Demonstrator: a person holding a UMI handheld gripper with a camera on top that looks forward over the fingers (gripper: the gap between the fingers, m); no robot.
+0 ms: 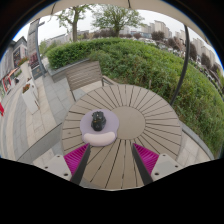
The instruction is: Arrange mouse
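A dark computer mouse [98, 121] rests on a round pale lilac mouse mat [99, 129] on a round slatted wooden table [150, 120]. My gripper [111, 160] is open and empty, with its two magenta pads [76, 156] spread wide over the table's near part. The mouse and mat lie just ahead of the fingers, a little nearer the left finger. Nothing is between the fingers but table slats.
A wooden bench [82, 74] stands beyond the table on a paved terrace. A wide green hedge [150, 62] lies behind and to the right, with trees and buildings beyond. A thin dark pole [186, 60] rises at the right.
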